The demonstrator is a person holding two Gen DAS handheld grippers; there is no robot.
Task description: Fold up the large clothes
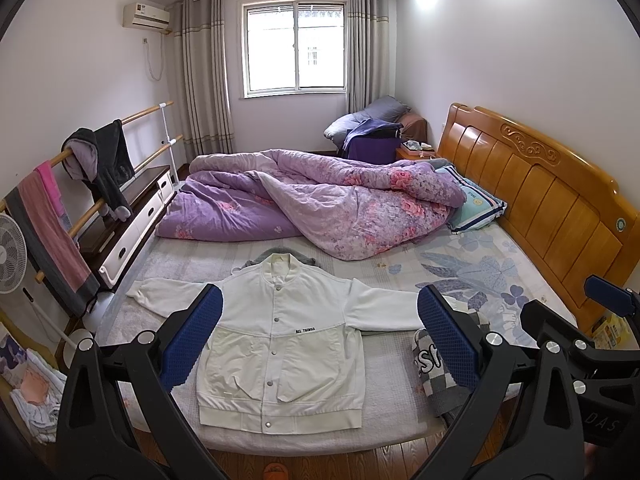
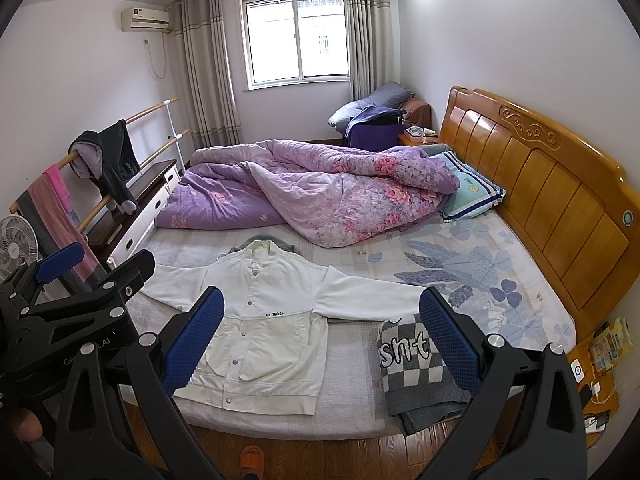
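Bed (image 1: 400,412): large, with a wooden headboard (image 1: 532,196) along the right side. Its pale mattress cover is patterned with blue leaves toward the headboard.

Quilt (image 1: 320,200): purple, floral, heaped across the far half of the bed, well apart from the work area. A striped pillow (image 1: 478,204) lies partly under its right end, against the headboard.

White jacket (image 1: 280,344): spread flat, front up and snapped shut, on the near half of the bed. Both sleeves are stretched out sideways and the hem lies near the bed's front edge. A grey garment (image 1: 280,254) shows from under the collar.

Checkered sweater (image 2: 416,372): grey and white, folded, lying just beside the jacket on its right and below the right sleeve. It overhangs the front edge slightly.

Left of the bed: a rail rack (image 1: 100,184) hung with a dark hooded garment and a pink towel, a low drawer cabinet (image 1: 136,216), and a standing fan (image 1: 10,256).

Left gripper (image 1: 320,340): jaws spread wide, holding nothing and touching nothing. It hangs over the front of the bed with the jacket body framed between the blue pads.

Right gripper (image 2: 320,340): likewise spread wide and empty, with the jacket's right half and the sweater between its pads. No contact with cloth is seen.
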